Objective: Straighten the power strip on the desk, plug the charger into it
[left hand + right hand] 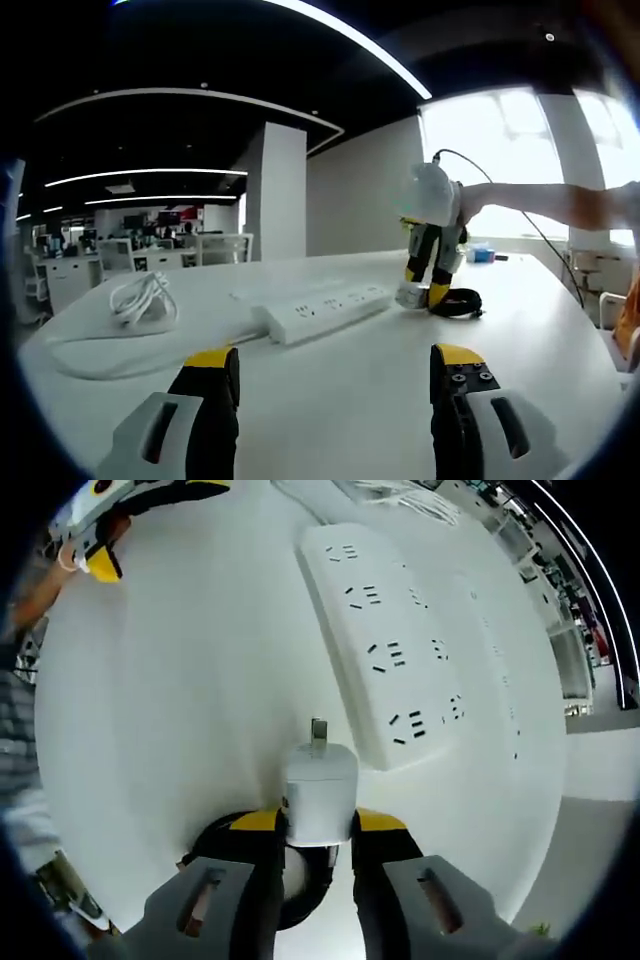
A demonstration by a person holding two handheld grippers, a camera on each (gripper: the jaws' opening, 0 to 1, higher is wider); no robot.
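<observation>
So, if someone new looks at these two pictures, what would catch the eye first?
Probably the white charger clamped in the right tool, prongs pointing toward the near end of the white power strip on the desk. In the left gripper view, the strip lies across the middle, with the left tool open and empty in front, and a coiled white cable to the left.

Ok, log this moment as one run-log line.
right claw: shut on charger, prongs toward power strip | left claw: open, nothing held | power strip flat on desk | charger not yet plugged
</observation>
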